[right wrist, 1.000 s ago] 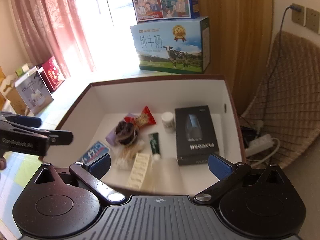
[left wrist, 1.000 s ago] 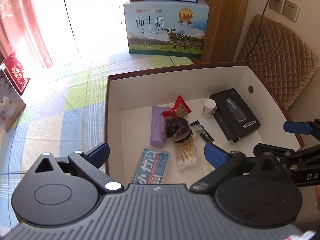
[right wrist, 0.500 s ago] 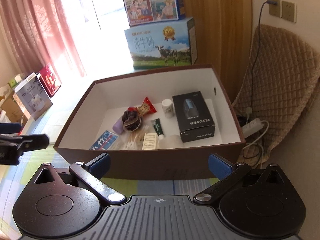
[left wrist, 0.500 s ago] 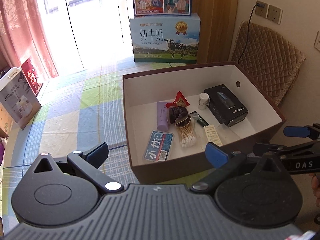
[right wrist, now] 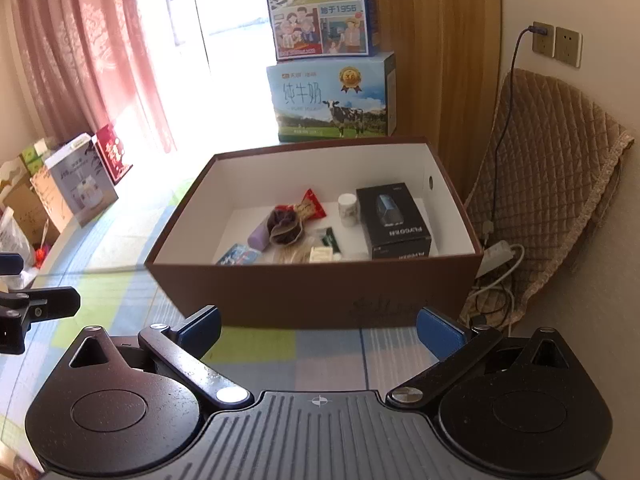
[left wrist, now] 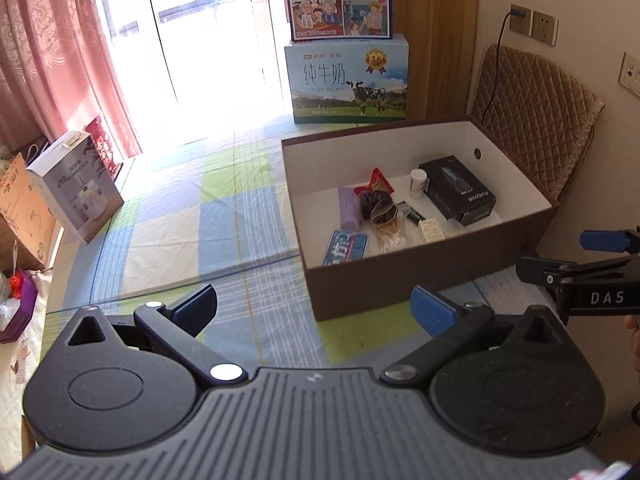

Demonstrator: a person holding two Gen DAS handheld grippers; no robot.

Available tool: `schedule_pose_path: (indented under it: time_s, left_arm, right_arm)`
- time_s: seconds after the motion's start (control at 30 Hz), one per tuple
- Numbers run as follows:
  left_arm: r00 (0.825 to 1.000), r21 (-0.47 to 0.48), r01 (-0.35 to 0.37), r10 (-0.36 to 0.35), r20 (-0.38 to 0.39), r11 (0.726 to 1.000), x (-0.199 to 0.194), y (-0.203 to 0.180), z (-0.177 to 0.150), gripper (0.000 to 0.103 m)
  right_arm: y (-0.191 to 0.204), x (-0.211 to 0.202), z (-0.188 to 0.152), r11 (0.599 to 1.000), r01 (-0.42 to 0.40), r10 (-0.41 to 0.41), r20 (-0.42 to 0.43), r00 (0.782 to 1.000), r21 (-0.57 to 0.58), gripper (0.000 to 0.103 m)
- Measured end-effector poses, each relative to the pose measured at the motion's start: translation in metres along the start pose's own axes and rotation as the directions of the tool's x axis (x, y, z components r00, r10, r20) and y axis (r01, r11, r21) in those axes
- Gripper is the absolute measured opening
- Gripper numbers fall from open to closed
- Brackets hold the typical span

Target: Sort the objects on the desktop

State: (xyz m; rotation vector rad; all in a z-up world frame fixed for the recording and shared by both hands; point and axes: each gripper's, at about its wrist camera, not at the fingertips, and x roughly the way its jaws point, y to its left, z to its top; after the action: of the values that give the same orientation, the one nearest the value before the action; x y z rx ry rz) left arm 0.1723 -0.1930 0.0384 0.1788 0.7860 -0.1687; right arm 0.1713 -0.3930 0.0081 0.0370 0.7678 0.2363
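Note:
A brown box (left wrist: 420,280) (right wrist: 320,292) with a white inside stands on the checked tablecloth. Inside lie a black carton (left wrist: 460,194) (right wrist: 394,226), a white bottle (left wrist: 418,184) (right wrist: 347,209), a red snack packet (left wrist: 380,181) (right wrist: 314,205), a purple tube (left wrist: 347,208) (right wrist: 258,237), a dark scrunchie (left wrist: 375,206) (right wrist: 285,224), cotton swabs (left wrist: 390,236), a blue pack (left wrist: 345,247) (right wrist: 239,255) and a cream pill strip (left wrist: 432,229). My left gripper (left wrist: 314,308) is open, empty, short of the box's near left corner. My right gripper (right wrist: 318,326) is open, empty, before the front wall.
Milk cartons (left wrist: 346,80) (right wrist: 330,98) are stacked behind the box. Gift boxes (left wrist: 76,188) (right wrist: 82,180) stand at the left table edge. A quilted chair back (left wrist: 536,112) (right wrist: 552,168), with a power strip (right wrist: 496,254) and cables, is to the right. Open tablecloth (left wrist: 180,232) lies left of the box.
Both grippers have drawn back and up from over the box's inside to in front of it. The box contents have not moved. Both stay open and empty.

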Motion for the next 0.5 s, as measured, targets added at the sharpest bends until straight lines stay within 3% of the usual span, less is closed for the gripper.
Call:
schedule_pose_path:
  time_s: [0.5]
  left_arm:
    - [0.998,-0.035,-0.015,0.013,-0.061,0.999,-0.036,0.019,-0.049,0.102]
  right_arm:
    - [0.029,-0.033,-0.038,1.000,-0.010,0.010,-0.028,1.000,0.005,0.101]
